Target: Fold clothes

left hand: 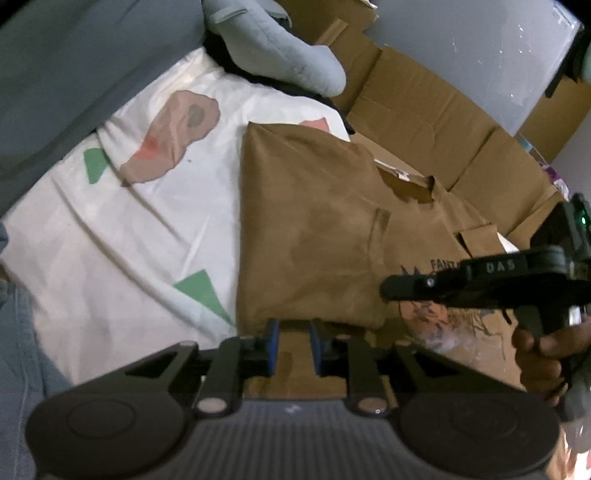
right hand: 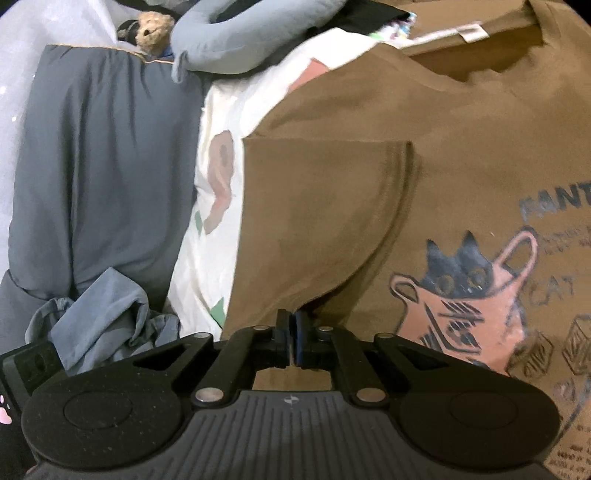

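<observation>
A brown T-shirt (left hand: 314,229) lies face up on a white patterned sheet (left hand: 129,240), its left side and sleeve folded inward over the chest. My left gripper (left hand: 294,332) stands at the near edge of that folded flap, its blue pads apart with flat brown cloth showing in the gap. The right gripper (left hand: 388,288), held by a hand (left hand: 539,354), reaches in from the right to the flap's inner edge. In the right wrist view the right gripper (right hand: 293,325) is shut where the curved sleeve hem of the T-shirt (right hand: 332,203) ends. A cat print (right hand: 465,295) shows beside it.
Flattened cardboard (left hand: 424,110) lies beyond the shirt's collar. A grey padded cushion (left hand: 273,48) and a dark grey blanket (right hand: 103,166) border the sheet on the left. A crumpled blue garment (right hand: 107,317) sits near the blanket, and a small teddy bear (right hand: 151,29) at the far end.
</observation>
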Demonstrator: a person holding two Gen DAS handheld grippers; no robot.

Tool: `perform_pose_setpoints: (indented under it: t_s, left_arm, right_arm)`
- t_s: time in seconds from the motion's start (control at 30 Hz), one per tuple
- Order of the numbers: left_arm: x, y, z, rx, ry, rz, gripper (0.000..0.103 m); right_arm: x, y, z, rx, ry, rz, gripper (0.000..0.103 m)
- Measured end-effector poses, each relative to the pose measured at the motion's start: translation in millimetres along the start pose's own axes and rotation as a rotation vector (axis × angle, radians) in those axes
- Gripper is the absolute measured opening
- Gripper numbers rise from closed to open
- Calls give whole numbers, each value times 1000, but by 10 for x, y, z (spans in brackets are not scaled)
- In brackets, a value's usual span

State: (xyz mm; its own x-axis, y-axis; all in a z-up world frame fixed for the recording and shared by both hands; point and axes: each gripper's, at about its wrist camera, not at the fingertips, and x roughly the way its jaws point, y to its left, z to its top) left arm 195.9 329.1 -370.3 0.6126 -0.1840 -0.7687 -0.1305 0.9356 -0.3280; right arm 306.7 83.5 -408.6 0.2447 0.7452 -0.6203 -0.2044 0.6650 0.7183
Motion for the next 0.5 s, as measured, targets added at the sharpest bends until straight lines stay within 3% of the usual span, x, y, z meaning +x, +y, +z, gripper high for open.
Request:
perform_pose_setpoints:
  t_s: [0.07, 0.33, 0.5]
  left_arm:
    - [22, 5, 17, -20, -7, -8, 20]
    - [275, -207, 107, 54, -5, -50, 19]
    - [566, -318, 48, 96, 42, -34, 17]
  right_arm:
    - [-20, -40, -37, 0, 8, -8, 6]
    - [-100, -240, -247, -6, 50, -54, 6]
    - [-220, -313, -292, -29, 34, -73, 6]
